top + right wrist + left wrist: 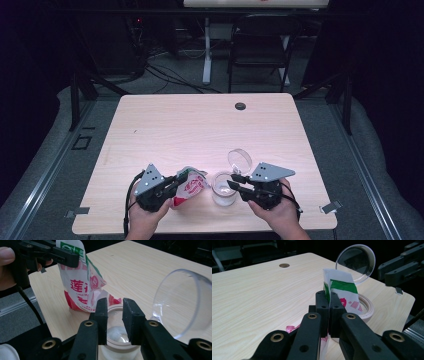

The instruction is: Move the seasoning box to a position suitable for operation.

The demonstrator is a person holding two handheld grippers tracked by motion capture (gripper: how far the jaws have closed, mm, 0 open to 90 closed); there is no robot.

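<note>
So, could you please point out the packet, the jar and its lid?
packet (80,287), right gripper view, printed front.
jar (117,346), right gripper view, near wall.
lid (355,262), left gripper view, clear middle.

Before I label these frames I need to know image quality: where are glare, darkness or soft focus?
High view: room around the table is nearly black, and the jar looks washed out. Left gripper view: near jaws soft, pouch sharp. Right gripper view: clear lid catches pale reflections; hand at the left edge is blurred.
</note>
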